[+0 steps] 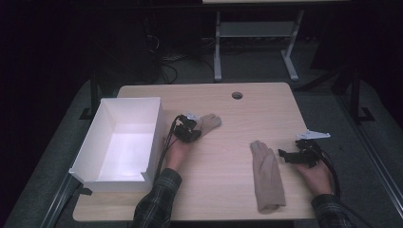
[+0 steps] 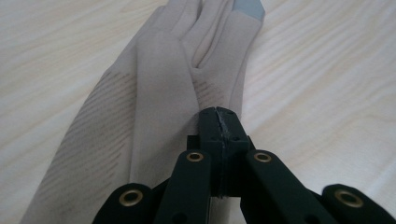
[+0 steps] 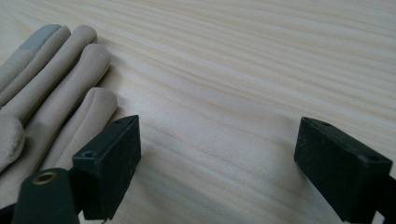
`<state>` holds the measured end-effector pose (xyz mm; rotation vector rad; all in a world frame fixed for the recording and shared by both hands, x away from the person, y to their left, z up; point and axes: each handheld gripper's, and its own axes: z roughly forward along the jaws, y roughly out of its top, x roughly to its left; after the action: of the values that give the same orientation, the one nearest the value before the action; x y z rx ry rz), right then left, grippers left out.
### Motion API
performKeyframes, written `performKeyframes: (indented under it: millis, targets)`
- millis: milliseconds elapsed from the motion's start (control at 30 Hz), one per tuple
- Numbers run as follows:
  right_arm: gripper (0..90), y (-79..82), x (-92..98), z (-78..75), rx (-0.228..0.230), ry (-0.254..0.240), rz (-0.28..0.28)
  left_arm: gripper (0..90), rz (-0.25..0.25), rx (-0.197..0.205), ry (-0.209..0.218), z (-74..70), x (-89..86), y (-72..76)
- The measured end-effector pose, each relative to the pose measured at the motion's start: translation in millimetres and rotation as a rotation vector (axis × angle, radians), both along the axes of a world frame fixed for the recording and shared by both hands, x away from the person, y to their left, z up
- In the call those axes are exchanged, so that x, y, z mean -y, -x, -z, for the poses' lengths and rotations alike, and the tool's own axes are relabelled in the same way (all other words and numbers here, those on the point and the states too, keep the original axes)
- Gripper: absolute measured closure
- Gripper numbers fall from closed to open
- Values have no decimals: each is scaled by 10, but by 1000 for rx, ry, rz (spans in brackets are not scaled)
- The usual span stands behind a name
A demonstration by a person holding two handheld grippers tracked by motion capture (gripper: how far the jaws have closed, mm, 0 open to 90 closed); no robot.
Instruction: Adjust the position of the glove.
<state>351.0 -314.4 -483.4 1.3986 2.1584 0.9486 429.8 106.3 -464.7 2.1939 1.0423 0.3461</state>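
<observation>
Two beige gloves lie on the wooden table [image 1: 228,137]. The far glove [image 1: 210,120] [image 2: 154,88] lies right of the white box, its fingers pointing away, one with a grey tip [image 2: 247,7]. My left gripper [image 1: 195,126] [image 2: 219,114] is shut on a raised fold of this glove near its middle. The near glove [image 1: 267,176] [image 3: 51,93] lies flat at the front right, fingers pointing away. My right gripper [image 1: 284,156] [image 3: 224,163] stands wide open just right of its fingers, low over bare wood, with nothing between the jaws.
A white open box [image 1: 122,142] stands at the table's left side, close to my left hand. A round cable hole [image 1: 237,95] sits near the far edge. Beyond the table are a desk frame [image 1: 256,42] and cables on the dark floor.
</observation>
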Motion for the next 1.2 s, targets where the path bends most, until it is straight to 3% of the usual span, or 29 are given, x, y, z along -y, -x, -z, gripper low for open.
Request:
performKeyframes:
  millis: [367, 567, 933, 967, 1200]
  targets:
    - [143, 0, 0, 0, -1, 0, 0, 898, 46, -26, 51, 16, 95, 147]
    - [143, 0, 0, 0, 0, 0, 0, 897, 99, -37, 39, 7, 247, 241]
    - [143, 0, 1, 0, 0, 0, 0, 897, 181, -55, 60, 15, 522, 414]
    - [143, 0, 1, 0, 0, 0, 0, 897, 207, -66, 63, 15, 560, 444]
    - [143, -1, 1, 0, 0, 0, 0, 897, 245, -60, 67, 21, 683, 537]
